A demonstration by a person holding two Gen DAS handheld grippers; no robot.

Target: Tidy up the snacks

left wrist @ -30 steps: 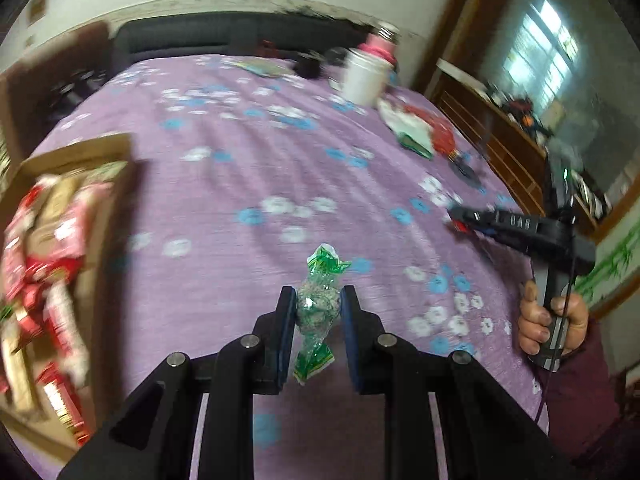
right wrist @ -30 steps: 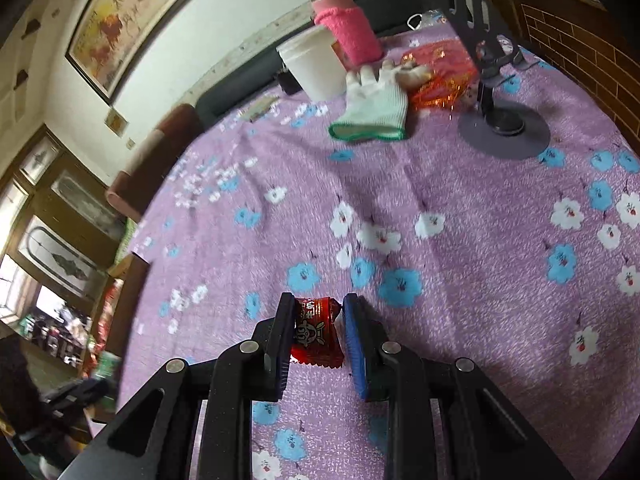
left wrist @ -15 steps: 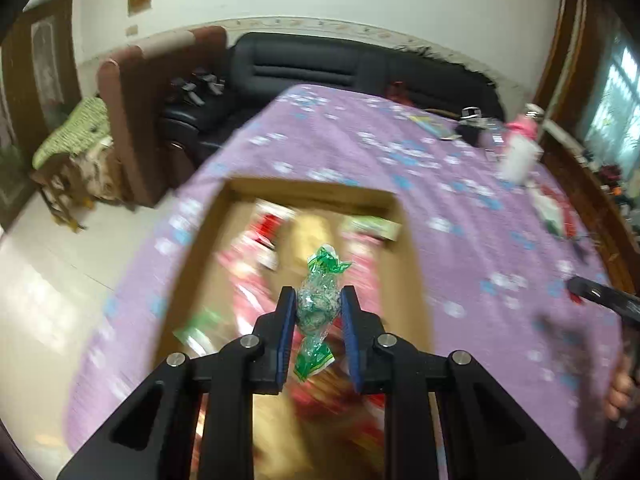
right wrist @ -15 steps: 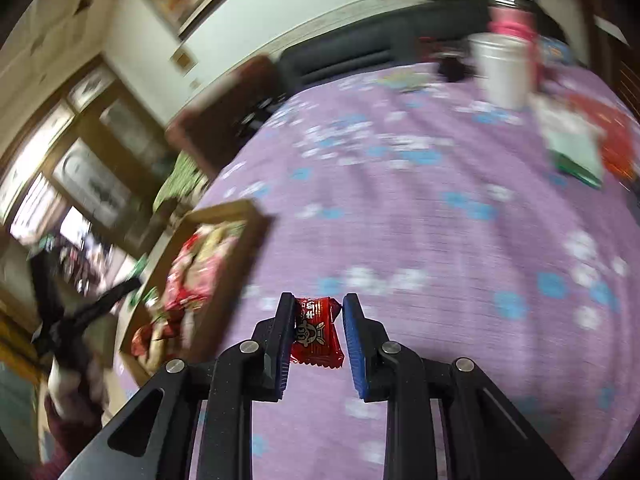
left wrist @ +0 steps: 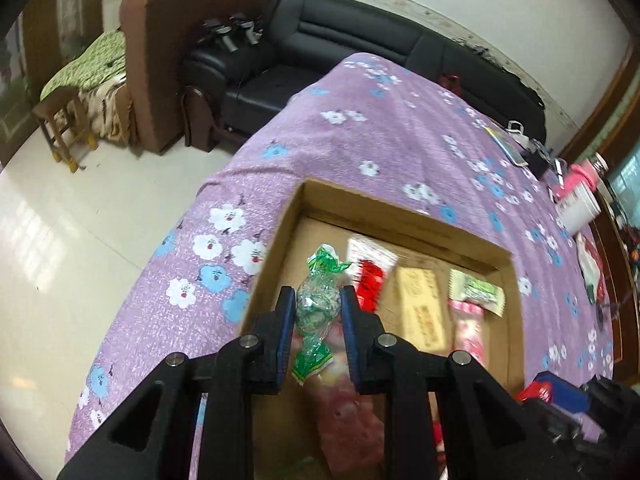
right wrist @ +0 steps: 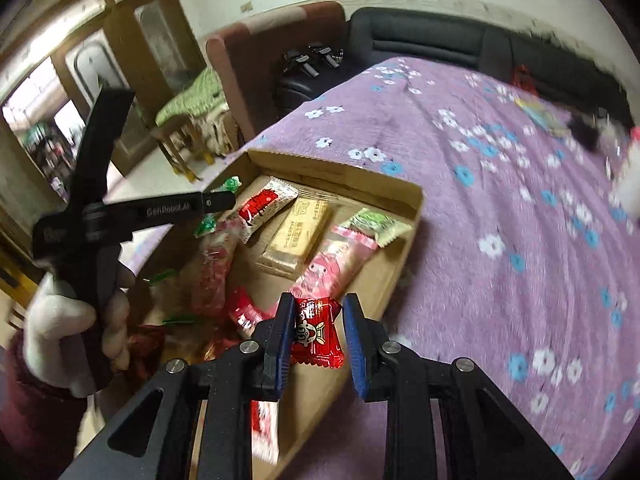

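Note:
My left gripper (left wrist: 317,312) is shut on a green-wrapped candy (left wrist: 318,304) and holds it above the left side of an open cardboard box (left wrist: 400,210). The box holds several snack packets, red, tan, green and pink. My right gripper (right wrist: 317,330) is shut on a small red snack packet (right wrist: 316,332) above the box's near right rim (right wrist: 400,252). In the right wrist view the left gripper (right wrist: 218,200) shows over the box's left edge, held by a white-gloved hand (right wrist: 56,320).
The box sits near the corner of a table covered in purple flowered cloth (left wrist: 400,128). A white cup and pink bottle (left wrist: 580,200) stand far right. A black sofa (left wrist: 360,36), a brown armchair (left wrist: 168,52) and white floor lie beyond the table edge.
Both grippers swung left from the open table to over the box, each still holding its snack. The box now fills the foreground in both views.

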